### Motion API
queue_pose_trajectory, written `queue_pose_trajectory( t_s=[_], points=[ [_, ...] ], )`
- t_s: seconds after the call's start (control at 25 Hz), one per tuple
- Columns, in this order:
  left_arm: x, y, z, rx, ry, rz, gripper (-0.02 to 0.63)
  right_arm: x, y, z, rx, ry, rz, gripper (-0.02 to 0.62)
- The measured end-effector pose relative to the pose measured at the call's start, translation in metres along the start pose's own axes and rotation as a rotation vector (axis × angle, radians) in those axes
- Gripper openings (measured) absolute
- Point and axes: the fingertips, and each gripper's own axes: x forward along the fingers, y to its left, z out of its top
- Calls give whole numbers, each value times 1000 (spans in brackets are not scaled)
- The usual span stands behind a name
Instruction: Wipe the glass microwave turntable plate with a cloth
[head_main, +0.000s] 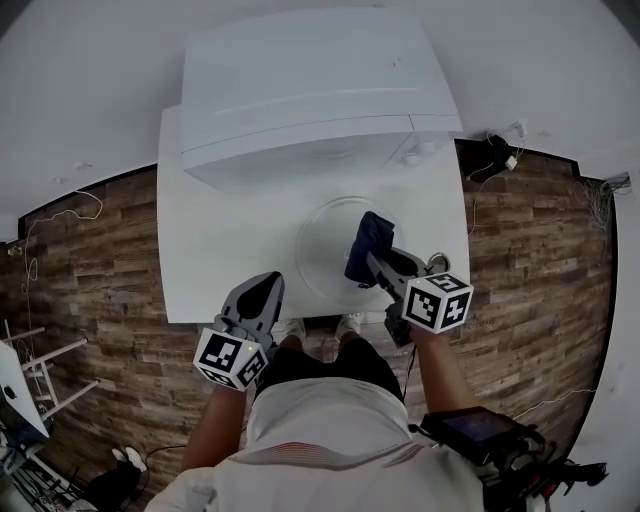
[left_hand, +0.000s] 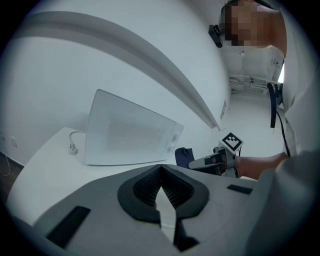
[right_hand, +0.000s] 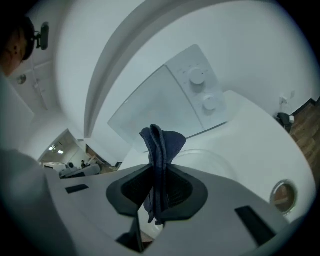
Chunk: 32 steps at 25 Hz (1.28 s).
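Plate (head_main: 320, 247) partly hidden by cloth (head_main: 369, 243).

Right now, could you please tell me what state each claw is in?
Left claw: closed, nothing in it.
Right claw: closed on the cloth.

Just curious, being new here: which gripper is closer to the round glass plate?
Right. The right gripper, shut on the cloth, is over the glass plate; the left gripper, shut and empty, is off the plate's left, at the table edge.
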Motion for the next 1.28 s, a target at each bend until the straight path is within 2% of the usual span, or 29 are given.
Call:
queue_pose_trajectory(
  t_s=[0.16,0.36,0.56,0.96,1.28],
  points=[
    [-7,8,-3,-4,2,7,11,33,46,-33,10,86,112,63],
    [-16,16,-9,-16,11,14,11,81,64,-85,-7,231,135,63],
    [-19,17,-13,-20,22,4,11,96,43,-108,11,294,66,63],
    [-2,7,-16,-18,38,-42,11,45,-22,-98,132,218,-69,63],
    [8,-6,-17,-6,47,-61,11,4,-67,-93,135,203,-162,63]
  ],
)
